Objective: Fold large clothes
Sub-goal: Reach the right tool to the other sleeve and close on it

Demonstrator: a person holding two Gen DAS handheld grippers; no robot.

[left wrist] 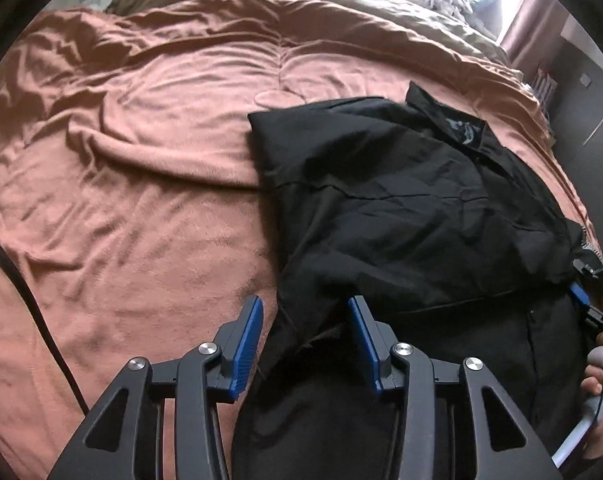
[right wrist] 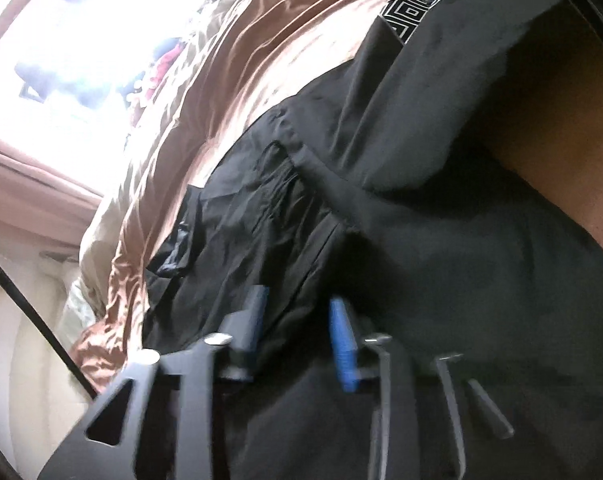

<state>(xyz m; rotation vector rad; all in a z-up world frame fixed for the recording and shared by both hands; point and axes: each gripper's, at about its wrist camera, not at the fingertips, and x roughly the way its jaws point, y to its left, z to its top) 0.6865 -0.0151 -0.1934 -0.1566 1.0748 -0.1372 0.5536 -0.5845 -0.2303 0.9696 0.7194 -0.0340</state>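
1. Tongs first: my left tongs [left wrist: 305,312] are spread wide, holding nothing, with a loose black edge of the garment lying in the gap between the blue pads. My right tongs [right wrist: 297,312] also look parted, low against black cloth; that view is blurred, so I judge them spread but not gripping.

2. Biggest thing in the scene, the bed [left wrist: 133,168] under its rumpled rust-brown cover, is the main hazard. It is soft and creased, so if I drag the cloth instead of lifting it, the cover could bunch up and skew the fold.

3. My black jacket [left wrist: 401,200] lies on the near right part of the bed, partly folded, its collar end toward the far side. The fabric looks thin and slippery. If I close on one layer only, the lower layers could stay behind and the fold would open.

4. Black-on-black is a risk on the right side: I cannot tell there where the garment ends and my own dark clothing begins, so I could pinch the wrong cloth.

5. A dark cable [left wrist: 33,304] trails across the left of the bed; a wide sweep could snag it.

6. Smallest, the zipper [left wrist: 591,250] at the right edge could catch a pad.
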